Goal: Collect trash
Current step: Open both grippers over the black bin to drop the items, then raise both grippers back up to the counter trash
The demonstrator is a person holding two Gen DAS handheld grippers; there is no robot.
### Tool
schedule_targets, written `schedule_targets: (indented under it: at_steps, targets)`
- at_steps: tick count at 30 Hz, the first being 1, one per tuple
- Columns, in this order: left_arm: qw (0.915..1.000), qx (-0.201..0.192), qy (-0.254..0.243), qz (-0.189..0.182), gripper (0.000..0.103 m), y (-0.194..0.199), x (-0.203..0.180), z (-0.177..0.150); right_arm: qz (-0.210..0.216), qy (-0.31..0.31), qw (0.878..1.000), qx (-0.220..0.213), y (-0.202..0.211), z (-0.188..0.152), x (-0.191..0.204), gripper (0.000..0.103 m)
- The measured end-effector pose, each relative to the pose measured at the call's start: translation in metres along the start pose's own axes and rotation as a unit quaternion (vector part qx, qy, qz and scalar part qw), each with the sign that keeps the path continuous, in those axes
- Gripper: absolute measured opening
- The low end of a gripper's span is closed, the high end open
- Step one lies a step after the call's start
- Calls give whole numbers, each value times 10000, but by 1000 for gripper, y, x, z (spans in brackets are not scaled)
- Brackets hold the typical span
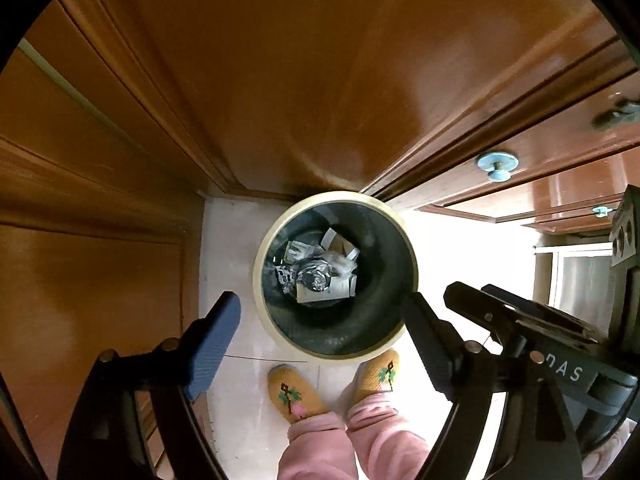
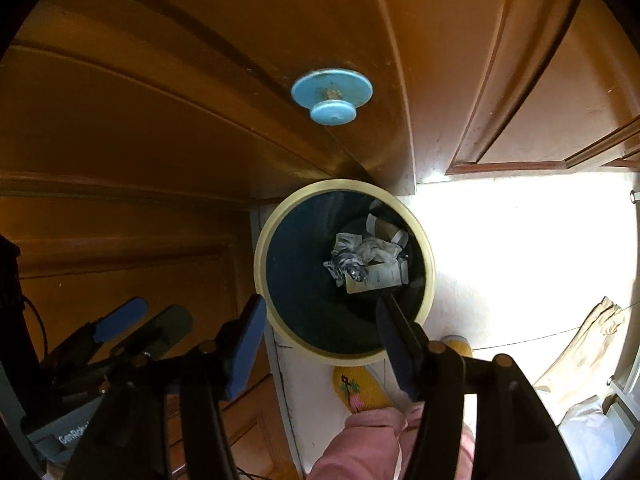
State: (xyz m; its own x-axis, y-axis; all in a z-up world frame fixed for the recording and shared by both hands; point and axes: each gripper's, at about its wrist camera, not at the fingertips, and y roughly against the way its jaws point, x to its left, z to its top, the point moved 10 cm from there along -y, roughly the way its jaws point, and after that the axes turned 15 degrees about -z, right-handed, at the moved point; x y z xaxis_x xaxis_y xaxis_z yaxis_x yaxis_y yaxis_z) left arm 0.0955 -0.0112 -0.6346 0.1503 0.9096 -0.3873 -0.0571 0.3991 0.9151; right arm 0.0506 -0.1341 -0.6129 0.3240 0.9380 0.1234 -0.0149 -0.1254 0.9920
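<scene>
Left wrist view first: we look straight down past the left hand-held gripper (image 1: 324, 340), whose blue-padded jaws stand wide apart with nothing between them. Just beyond its right finger we see the right hand-held gripper (image 1: 468, 300) reaching in from the side. Below us are our yellow slippers (image 1: 294, 398) and pink trouser legs (image 1: 360, 436) on the pale floor (image 1: 232, 264).

Past the fingertips stands the round trash bin (image 1: 280, 220), cream-rimmed and dark inside, hard against the brown wooden cabinet (image 1: 280, 80). At its bottom lies the trash (image 1: 316, 274): crumpled foil, paper and card scraps, clear of both grippers.

From the right wrist view, the right hand-held gripper (image 2: 320, 340) is likewise parted and empty, its right finger over the bin's (image 2: 268, 240) mouth, the left hand-held gripper (image 2: 140, 324) beside it. The trash (image 2: 368, 260) sits deep in the bin. Farther off, a blue knob (image 2: 332, 96) sticks out of a cabinet door (image 2: 160, 120).
</scene>
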Motion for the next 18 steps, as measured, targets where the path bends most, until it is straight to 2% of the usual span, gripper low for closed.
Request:
schedule_targets:
  at_steps: [7,18]
  targets:
    - [9999,-112,-114,57,83,35,-20,-1,-14,-21,9999,-151,37,-4,2,58]
    - [9984,-294,-476,106,83,140,-70,-5,-90,53,9983,-566,139,-11,9,58]
